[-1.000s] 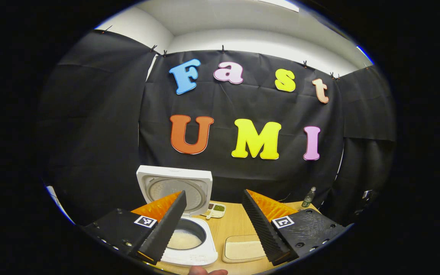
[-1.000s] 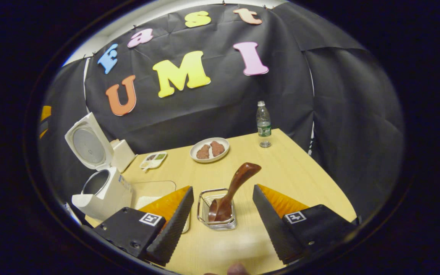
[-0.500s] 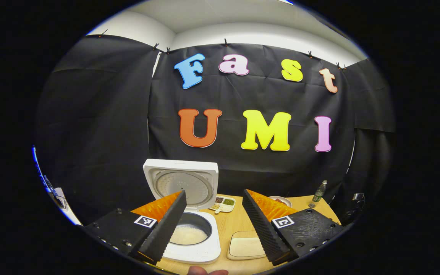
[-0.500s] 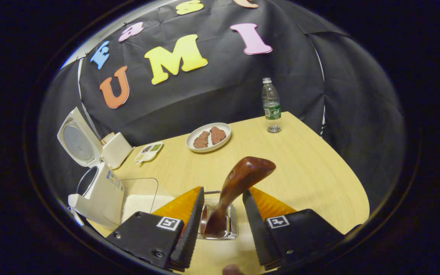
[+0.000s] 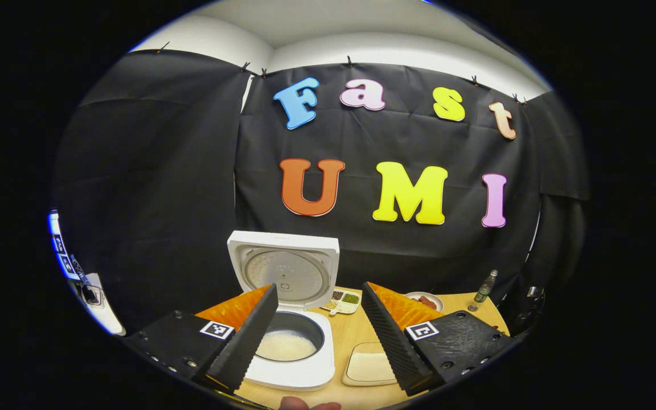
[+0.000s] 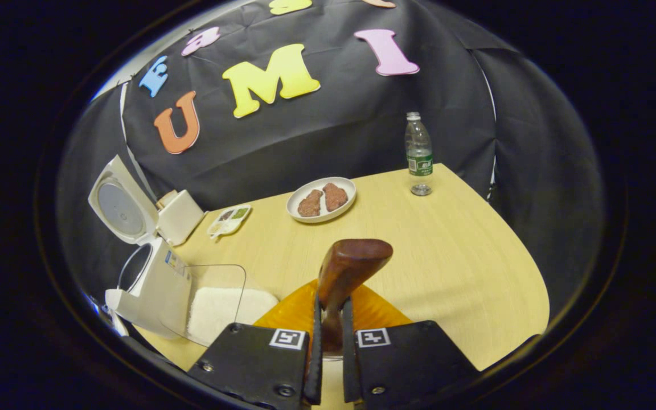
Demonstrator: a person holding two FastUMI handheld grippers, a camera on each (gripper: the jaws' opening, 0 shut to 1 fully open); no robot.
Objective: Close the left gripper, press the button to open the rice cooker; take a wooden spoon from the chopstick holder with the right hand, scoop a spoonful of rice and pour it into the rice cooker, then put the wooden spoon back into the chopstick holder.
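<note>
Black cloth walls off your booth on three sides, with white wall and ceiling above it; your table (image 6: 447,250) is pale wood; on it you have one cooker (image 5: 296,347), lid (image 5: 284,275) up, rice showing in its pot; one clear tub (image 6: 220,304) of rice just beside the cooker; one small divided dish (image 6: 229,219); one plate (image 6: 321,200) with two brown pieces; one bottle (image 6: 418,152) upright at the far corner; your right gripper (image 6: 328,353) is clenched on the one wooden spoon (image 6: 342,276), both fingers pressing its handle, whose end sticks up above them; the holder is hidden behind the fingers; your left gripper (image 5: 319,336) is released, fingers wide apart above the cooker and tub
</note>
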